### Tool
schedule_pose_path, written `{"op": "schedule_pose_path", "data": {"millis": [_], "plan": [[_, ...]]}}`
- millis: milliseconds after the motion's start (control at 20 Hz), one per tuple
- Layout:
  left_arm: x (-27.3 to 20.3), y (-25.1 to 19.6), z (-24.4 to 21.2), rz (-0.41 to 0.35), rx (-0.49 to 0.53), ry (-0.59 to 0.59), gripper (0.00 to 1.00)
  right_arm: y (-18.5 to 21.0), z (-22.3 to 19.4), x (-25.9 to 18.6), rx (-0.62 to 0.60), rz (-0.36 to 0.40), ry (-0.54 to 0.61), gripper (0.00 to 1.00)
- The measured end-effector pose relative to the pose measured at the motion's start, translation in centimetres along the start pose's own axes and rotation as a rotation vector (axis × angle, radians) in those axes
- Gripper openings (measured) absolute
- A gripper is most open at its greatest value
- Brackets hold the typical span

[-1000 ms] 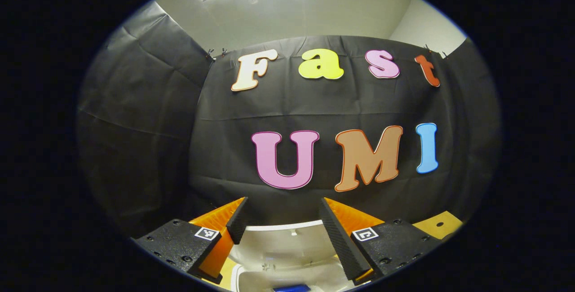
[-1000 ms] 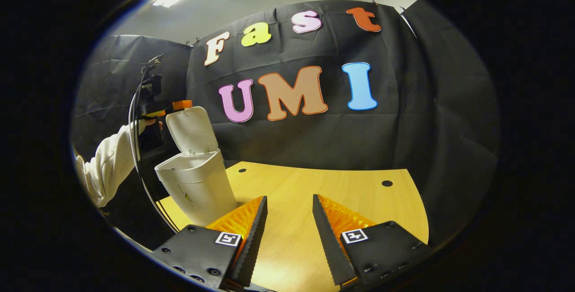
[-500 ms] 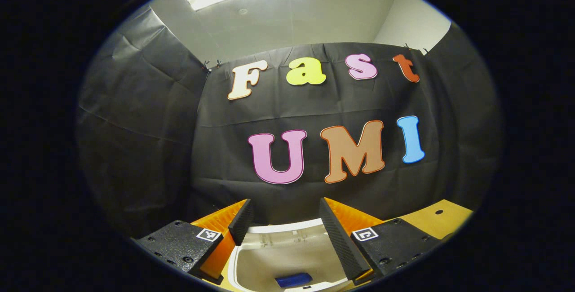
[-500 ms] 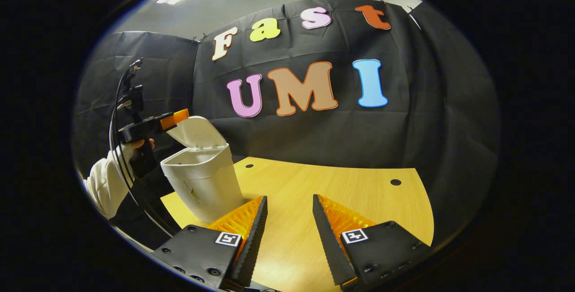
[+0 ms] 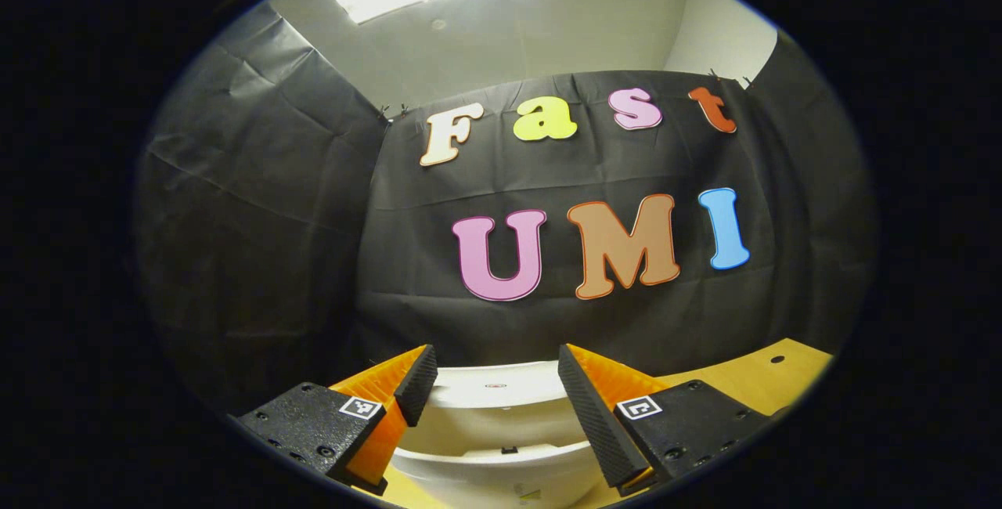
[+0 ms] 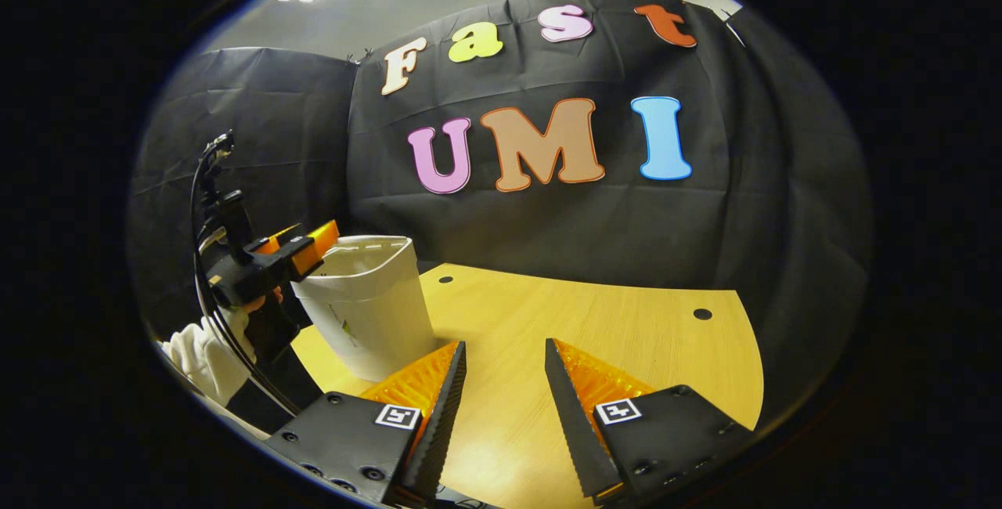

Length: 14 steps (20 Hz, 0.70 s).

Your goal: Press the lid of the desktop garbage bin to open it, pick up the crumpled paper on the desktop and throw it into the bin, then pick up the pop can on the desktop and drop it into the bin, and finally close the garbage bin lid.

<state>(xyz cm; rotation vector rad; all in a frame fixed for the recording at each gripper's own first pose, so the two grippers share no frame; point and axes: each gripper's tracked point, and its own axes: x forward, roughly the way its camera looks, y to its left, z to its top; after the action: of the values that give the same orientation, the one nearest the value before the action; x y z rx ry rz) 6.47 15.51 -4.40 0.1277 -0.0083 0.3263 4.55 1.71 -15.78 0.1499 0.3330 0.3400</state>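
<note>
In the right gripper view the white garbage bin [image 6: 368, 305] stands at the near-left part of the wooden desktop [image 6: 595, 337] with its lid [image 6: 362, 246] down, and the left gripper [image 6: 309, 247], held by a hand [image 6: 254, 305] in a white sleeve [image 6: 200, 356], rests at the lid's left edge. In the left gripper view its jaws stand apart and empty over the lid. The right gripper [image 6: 501, 391] hovers above bare desktop just right of the bin, jaws parted and holding nothing
</note>
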Motion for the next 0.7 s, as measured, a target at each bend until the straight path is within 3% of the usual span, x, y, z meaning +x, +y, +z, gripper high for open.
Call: {"op": "schedule_pose_path", "data": {"millis": [200, 400, 700], "plan": [[-0.9, 0.1, -3.8, 0.021, -0.041, 0.088, 0.94, 0.3, -0.4, 0.2, -0.009, 0.01, 0.016, 0.66], [-1.0, 0.6, -3.3, 0.064, 0.007, 0.033, 0.92, 0.3, -1.2, 0.1, 0.008, 0.013, 0.039, 0.66], [-1.5, 0.5, -3.5, 0.085, -0.031, -0.004, 0.92, 0.1, -2.2, -0.3, 0.017, -0.003, 0.064, 0.66]]}}
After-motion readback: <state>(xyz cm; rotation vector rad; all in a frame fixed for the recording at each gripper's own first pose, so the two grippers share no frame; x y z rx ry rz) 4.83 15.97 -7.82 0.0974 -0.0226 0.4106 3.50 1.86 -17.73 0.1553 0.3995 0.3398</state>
